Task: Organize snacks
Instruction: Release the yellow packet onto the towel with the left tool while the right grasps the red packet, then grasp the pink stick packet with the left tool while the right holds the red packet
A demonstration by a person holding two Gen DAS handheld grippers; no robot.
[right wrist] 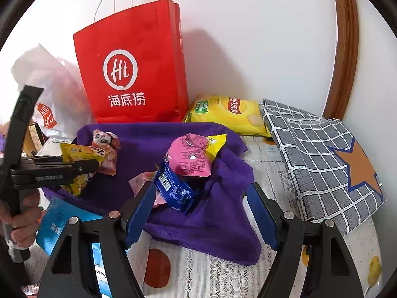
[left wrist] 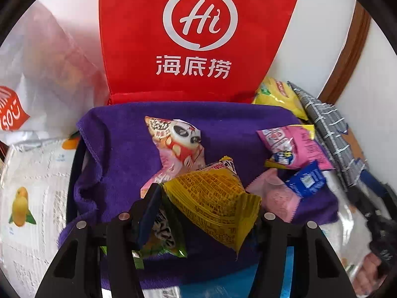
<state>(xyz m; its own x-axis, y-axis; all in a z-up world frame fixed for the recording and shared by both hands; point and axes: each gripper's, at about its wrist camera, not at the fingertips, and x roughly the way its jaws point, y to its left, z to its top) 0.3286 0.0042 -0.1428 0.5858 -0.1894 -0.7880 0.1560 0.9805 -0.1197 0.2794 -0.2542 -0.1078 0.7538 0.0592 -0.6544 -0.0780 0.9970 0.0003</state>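
Observation:
My left gripper (left wrist: 206,213) is shut on a yellow snack packet (left wrist: 213,198), held just above a purple towel (left wrist: 119,149). A second packet with a green edge (left wrist: 163,236) sits against its left finger. On the towel lie a panda-print packet (left wrist: 178,139), a pink packet (left wrist: 292,146), a blue packet (left wrist: 306,178) and a pale pink one (left wrist: 273,196). My right gripper (right wrist: 201,213) is open over the towel's (right wrist: 211,223) near corner, with nothing pressed between its pads. The blue packet (right wrist: 173,188) and pink packet (right wrist: 191,156) lie just ahead of it. The left gripper (right wrist: 95,165) with the yellow packet (right wrist: 74,154) shows at the left.
A red paper bag (right wrist: 134,69) stands against the wall behind the towel. A yellow crisp bag (right wrist: 228,114) and a grey checked fabric box (right wrist: 322,159) lie to the right, a white plastic bag (right wrist: 57,94) to the left. A blue box (right wrist: 57,223) lies near a hand (right wrist: 24,213). A lace tablecloth (right wrist: 223,278) covers the table.

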